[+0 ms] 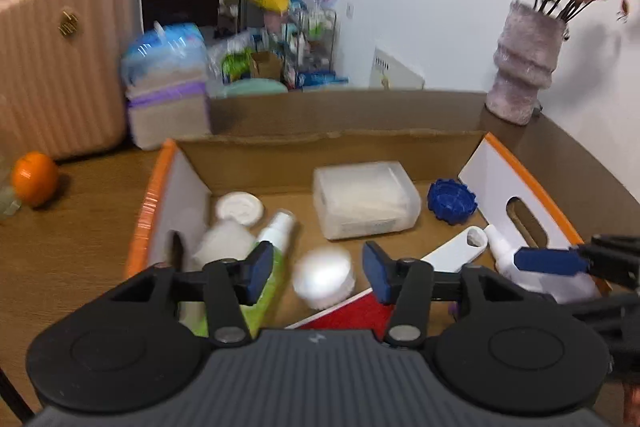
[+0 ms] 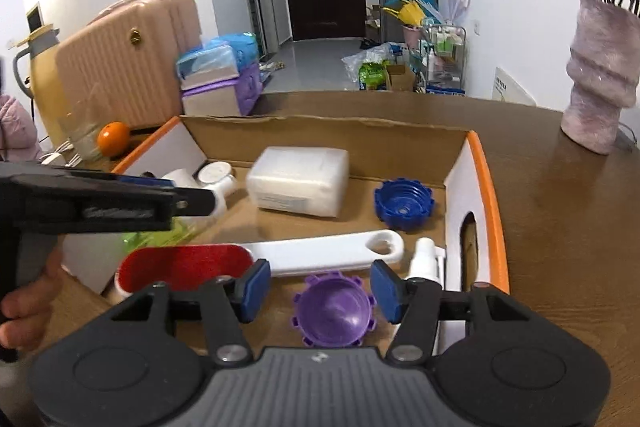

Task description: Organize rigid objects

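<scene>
An open cardboard box [image 1: 256,151] with orange-edged flaps holds several rigid items. In the left wrist view my left gripper [image 1: 318,273] is open above a blurred white round lid [image 1: 324,279], with a green spray bottle [image 1: 272,259] at its left finger. A clear plastic box [image 1: 366,201], a blue cap [image 1: 452,201] and a white-handled red brush [image 1: 452,251] lie in the box. In the right wrist view my right gripper [image 2: 320,289] is open over a purple cap [image 2: 334,311], empty. The brush [image 2: 320,253], blue cap [image 2: 404,203] and plastic box [image 2: 298,181] lie beyond.
The box [image 2: 320,125] stands on a brown table [image 2: 560,227]. A pink vase with flowers [image 2: 600,75] stands at the far right. An orange [image 1: 34,177] lies left of the box. A pink suitcase [image 1: 60,67] and tissue packs [image 1: 168,83] stand behind.
</scene>
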A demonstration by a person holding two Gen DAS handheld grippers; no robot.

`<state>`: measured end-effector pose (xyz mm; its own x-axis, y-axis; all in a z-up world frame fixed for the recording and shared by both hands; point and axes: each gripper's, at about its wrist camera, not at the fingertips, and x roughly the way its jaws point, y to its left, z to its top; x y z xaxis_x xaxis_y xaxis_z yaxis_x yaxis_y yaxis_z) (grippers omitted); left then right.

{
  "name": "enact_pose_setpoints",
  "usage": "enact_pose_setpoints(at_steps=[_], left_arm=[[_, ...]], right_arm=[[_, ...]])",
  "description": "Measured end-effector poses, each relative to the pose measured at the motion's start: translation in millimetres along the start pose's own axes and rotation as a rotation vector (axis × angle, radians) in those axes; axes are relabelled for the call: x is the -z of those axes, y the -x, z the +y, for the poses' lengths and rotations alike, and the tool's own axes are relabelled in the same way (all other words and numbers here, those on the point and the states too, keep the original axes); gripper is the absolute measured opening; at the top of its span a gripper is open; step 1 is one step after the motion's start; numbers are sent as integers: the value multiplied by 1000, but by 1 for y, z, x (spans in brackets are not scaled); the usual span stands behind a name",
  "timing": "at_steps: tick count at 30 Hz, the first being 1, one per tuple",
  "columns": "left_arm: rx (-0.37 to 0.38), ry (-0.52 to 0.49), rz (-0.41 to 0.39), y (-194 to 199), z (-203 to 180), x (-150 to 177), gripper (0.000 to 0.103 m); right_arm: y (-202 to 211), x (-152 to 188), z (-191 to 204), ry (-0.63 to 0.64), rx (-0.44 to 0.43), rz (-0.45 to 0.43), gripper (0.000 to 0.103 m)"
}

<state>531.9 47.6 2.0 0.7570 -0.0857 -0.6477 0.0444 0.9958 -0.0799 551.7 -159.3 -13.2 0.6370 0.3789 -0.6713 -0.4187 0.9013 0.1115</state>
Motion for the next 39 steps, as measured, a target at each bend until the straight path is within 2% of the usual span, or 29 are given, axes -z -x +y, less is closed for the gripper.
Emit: enact_pose_setpoints(at_steps=[3,6,9,12,14,16,20,23,25,29,32,36,39], left_arm=[[3,-38,-52,39,5,1,67],[-8,-40,-110,82,9,6,74],[2,-57,-184,132,15,23,80],[-30,-71,-259,178,17,45,85],[-36,-74,-295,204,19,62,88],[-27,-67,-325,228,19,83,92],[52,-57,-352,275,17,136,96],[5,-96,-423,306,9,175,99],[-54,-106,-476,323,6,197,102],[-89,-66,-562,357,4,228,103],[-137,-55,-604,371,-2,247,103],[-165,-39,-622,378,-13,273,103],[-150,5,-600,372,-22,288,103]], right_arm=[[19,-3,7,-9,-24,-21,55],[48,-5,17,12,-12,-45,58],[89,-2,26,29,-8,-103,63],[134,7,35,38,-10,-183,72],[162,20,43,34,-17,-238,78],[180,37,52,37,-25,-273,79],[205,78,73,82,7,-304,79],[223,112,85,94,27,-358,79],[231,131,92,92,36,-404,80],[254,170,105,98,66,-513,82],[271,195,111,66,55,-574,84],[291,230,124,84,70,-632,86],[307,258,136,138,111,-682,99]])
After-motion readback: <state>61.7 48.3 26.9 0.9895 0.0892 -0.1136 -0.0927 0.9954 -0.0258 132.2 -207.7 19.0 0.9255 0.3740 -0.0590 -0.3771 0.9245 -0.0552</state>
